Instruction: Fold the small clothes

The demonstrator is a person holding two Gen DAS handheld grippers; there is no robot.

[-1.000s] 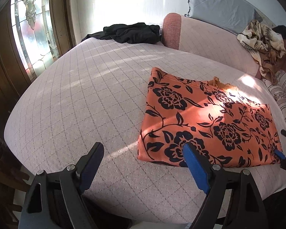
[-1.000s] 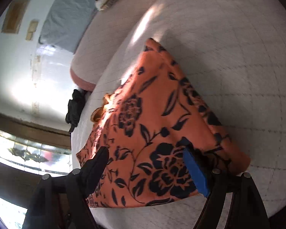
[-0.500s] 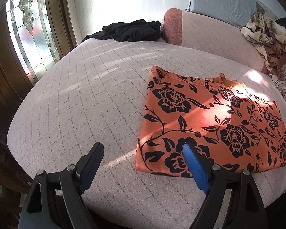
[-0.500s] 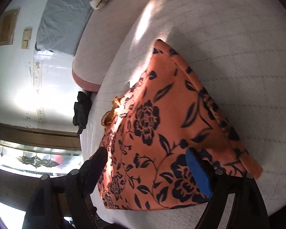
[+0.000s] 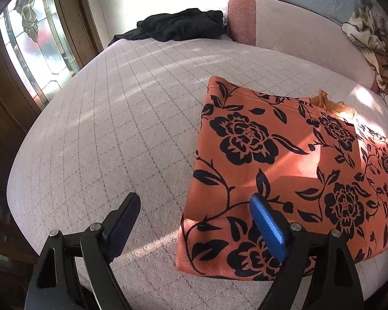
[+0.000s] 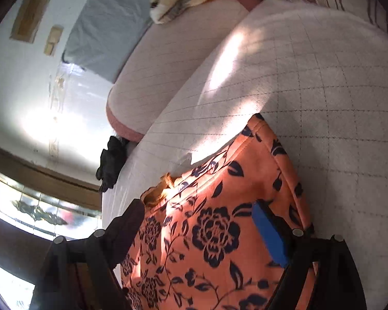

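Over the past second both cameras have closed in on the orange floral garment (image 5: 292, 165) lying on the bed (image 5: 111, 134), the left gripper (image 5: 194, 222) and right gripper (image 6: 199, 232) with jaws released, suggesting the next fold's grasp is near.

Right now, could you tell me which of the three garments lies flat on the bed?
The orange floral one, spread flat by the tools; the black one and the beige patterned one are crumpled heaps.

From the left wrist view, the floral garment (image 5: 284, 170) lies flat on the bed (image 5: 116, 129), near and to the right. A dark garment (image 5: 178, 24) sits at the far edge (left of the bolster (image 5: 284, 31)). A patterned cloth (image 5: 370, 44) drapes far right.
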